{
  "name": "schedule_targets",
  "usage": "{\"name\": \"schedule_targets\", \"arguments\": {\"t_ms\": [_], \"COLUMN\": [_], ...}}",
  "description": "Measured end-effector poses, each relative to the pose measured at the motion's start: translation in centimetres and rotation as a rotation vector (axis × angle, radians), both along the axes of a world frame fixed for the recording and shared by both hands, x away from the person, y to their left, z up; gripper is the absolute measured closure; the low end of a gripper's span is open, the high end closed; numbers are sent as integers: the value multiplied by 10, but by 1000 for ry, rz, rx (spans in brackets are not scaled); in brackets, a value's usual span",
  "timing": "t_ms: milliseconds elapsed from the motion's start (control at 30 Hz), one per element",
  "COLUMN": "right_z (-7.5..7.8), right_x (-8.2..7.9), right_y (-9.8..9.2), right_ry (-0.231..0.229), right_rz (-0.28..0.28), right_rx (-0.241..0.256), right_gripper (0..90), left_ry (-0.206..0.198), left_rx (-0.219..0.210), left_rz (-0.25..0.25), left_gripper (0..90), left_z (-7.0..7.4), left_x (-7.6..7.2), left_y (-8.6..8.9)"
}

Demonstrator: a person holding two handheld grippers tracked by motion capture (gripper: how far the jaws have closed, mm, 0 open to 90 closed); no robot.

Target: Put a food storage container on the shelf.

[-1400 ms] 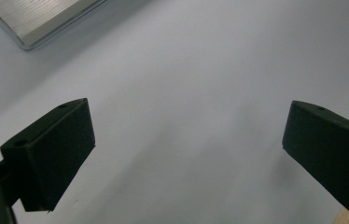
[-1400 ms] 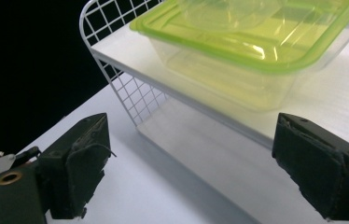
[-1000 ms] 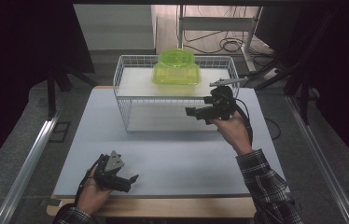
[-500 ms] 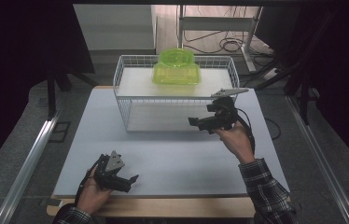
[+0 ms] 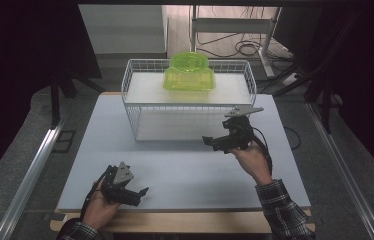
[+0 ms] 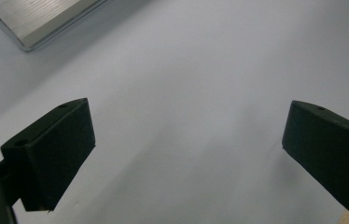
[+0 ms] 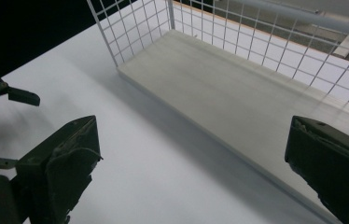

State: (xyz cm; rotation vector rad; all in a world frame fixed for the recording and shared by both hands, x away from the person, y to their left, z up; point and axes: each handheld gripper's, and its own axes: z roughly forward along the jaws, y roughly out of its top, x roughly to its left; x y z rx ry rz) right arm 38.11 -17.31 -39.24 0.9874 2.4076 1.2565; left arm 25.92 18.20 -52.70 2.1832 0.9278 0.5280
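A white wire basket (image 5: 140, 107) stands at the far middle of the white table (image 5: 175, 167). A translucent green plastic container (image 5: 189, 74) sits on a pale board in its upper part. My right gripper (image 5: 211, 143) hovers in front of the basket's right end, open and empty, jaws pointing left. In the right gripper view, its jaws (image 7: 191, 154) frame the basket's lower board (image 7: 238, 102) and mesh wall (image 7: 130, 23). My left gripper (image 5: 140, 196) rests near the table's front left edge, open and empty. Its own view has the jaws (image 6: 186, 135) wide apart over bare tabletop.
The table's wooden front edge (image 5: 175, 220) lies just behind my left hand. A metal rail (image 5: 30, 170) runs along the floor at left, cables (image 5: 245, 47) lie beyond the basket. A board corner (image 6: 42, 18) appears top left in the left gripper view.
My right gripper has drawn back from the basket toward the near side and dropped lower, still open. The left gripper has stayed put.
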Motion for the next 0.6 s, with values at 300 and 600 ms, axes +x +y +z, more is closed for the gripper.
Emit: {"name": "schedule_targets", "arguments": {"t_ms": [300,600], "right_z": [-16,-34], "right_x": [-9,-17], "right_y": [-4,-14], "right_ry": [-18,-17], "right_rz": [-7,-34], "right_rx": [-24,-40], "right_gripper": [27,10], "left_ry": [-2,-1], "left_rx": [2,3], "left_rz": [0,1], "left_gripper": [22,22], "left_z": [0,0], "left_x": [0,0], "left_y": [0,0]}}
